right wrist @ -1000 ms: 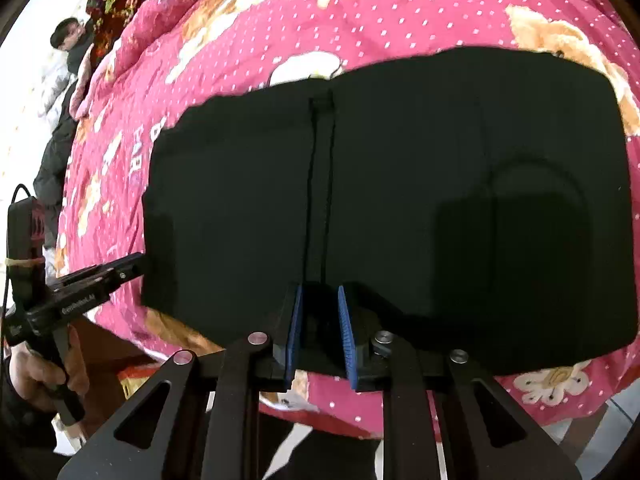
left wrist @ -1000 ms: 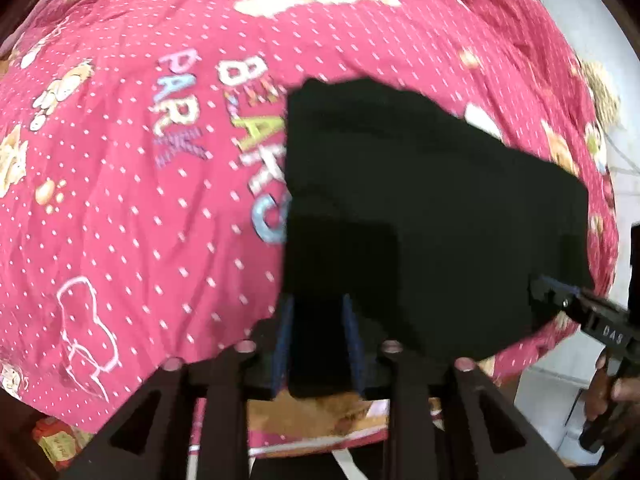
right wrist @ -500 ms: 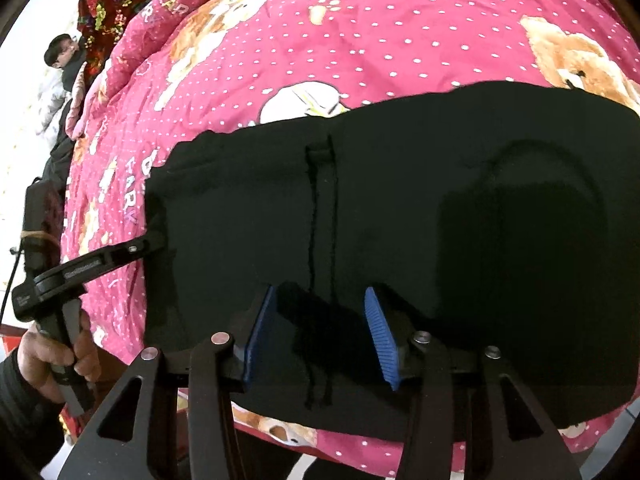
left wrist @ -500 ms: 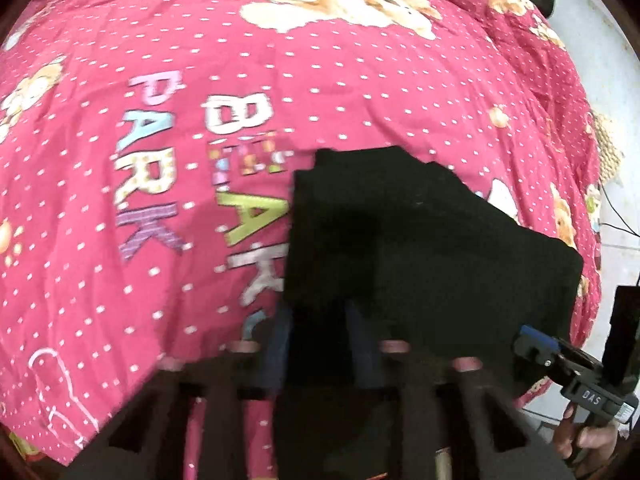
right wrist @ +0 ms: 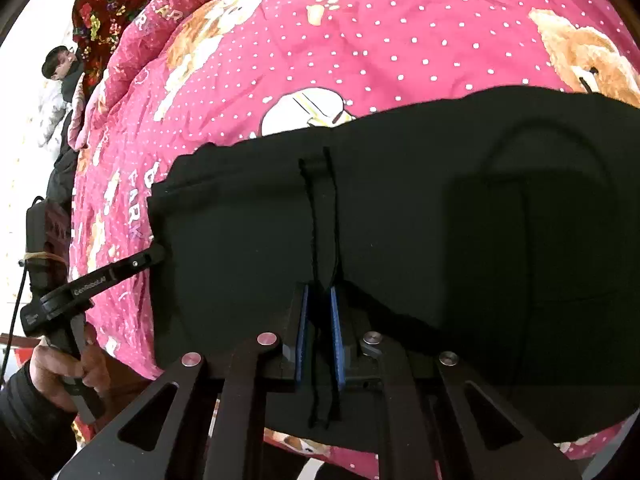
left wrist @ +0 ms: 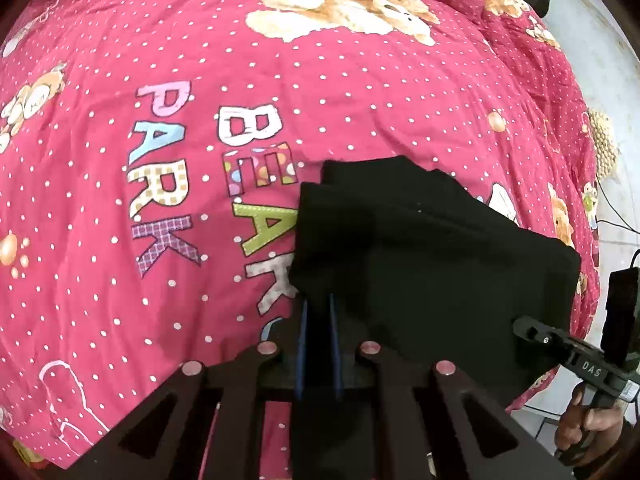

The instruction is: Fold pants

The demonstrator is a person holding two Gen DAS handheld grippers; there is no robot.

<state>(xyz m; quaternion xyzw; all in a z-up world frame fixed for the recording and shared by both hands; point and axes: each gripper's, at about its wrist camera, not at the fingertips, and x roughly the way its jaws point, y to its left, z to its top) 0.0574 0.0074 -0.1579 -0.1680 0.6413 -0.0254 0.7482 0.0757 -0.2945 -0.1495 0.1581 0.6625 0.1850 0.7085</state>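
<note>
Black pants [left wrist: 432, 264] lie folded flat on a pink bear-print bedcover [left wrist: 160, 80]. My left gripper [left wrist: 318, 312] is at their near left edge, its jaws closing with the black cloth pinched between the blue pads. In the right wrist view the pants [right wrist: 400, 208] fill the middle. My right gripper [right wrist: 319, 300] is at the near edge, its jaws closing on the cloth where the drawstring [right wrist: 316, 208] hangs down. The other gripper shows in each view: the right one [left wrist: 532, 332] at the pants' right edge, the left one [right wrist: 156, 254] at their left edge.
The bedcover [right wrist: 360, 40] drops off just in front of both grippers. A hand [right wrist: 60, 364] holds the left gripper's handle, another hand [left wrist: 588, 424] the right one's. A floral cloth [right wrist: 104, 12] and a person in dark clothes [right wrist: 60, 68] are far left. Pale floor [left wrist: 600, 40] lies right.
Both grippers moved forward over the pants' near edge. The right jaws spread wide, then closed on the cloth at the drawstring. The left jaws narrowed onto the cloth.
</note>
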